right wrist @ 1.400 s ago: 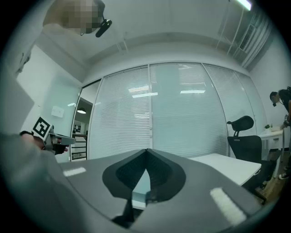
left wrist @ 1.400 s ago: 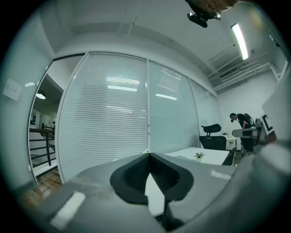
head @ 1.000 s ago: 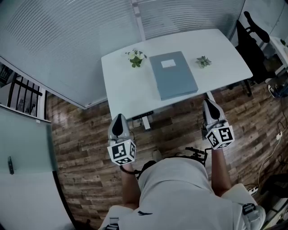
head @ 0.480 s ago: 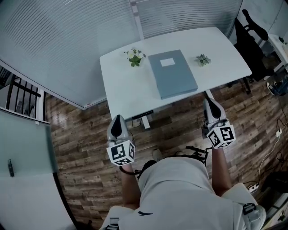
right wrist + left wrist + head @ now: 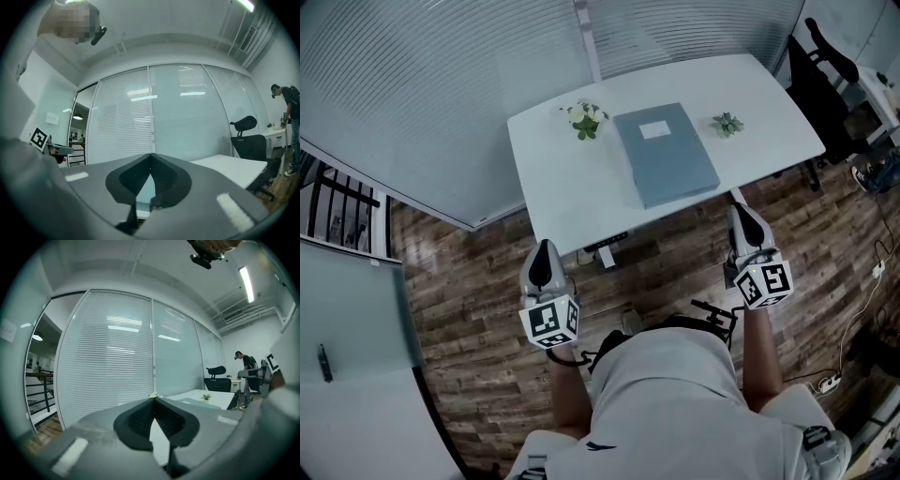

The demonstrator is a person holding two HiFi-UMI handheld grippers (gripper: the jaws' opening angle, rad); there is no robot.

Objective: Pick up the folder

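A grey-blue folder (image 5: 667,154) with a white label lies flat on the white table (image 5: 553,178), between two small plants. My left gripper (image 5: 542,253) hangs shut over the floor, short of the table's near edge on the left. On the right, my right gripper (image 5: 741,217) is also shut, just off the table's near right edge. Neither touches the folder, and nothing sits between either pair of jaws. The left gripper view has its shut tips (image 5: 154,399) pointing at the table, with the folder (image 5: 201,403) beyond them. In the right gripper view the shut tips (image 5: 151,155) aim along the table edge (image 5: 234,169).
A flowering plant (image 5: 585,119) stands left of the folder, a small succulent (image 5: 728,123) to its right. Glass walls with blinds (image 5: 441,84) run behind the table. A black office chair (image 5: 830,75) stands at the far right, and a person (image 5: 290,112) is near a desk there.
The left gripper has shifted slightly down and left in the head view. The table and folder have drifted a little in the frame. Both grippers remain shut.
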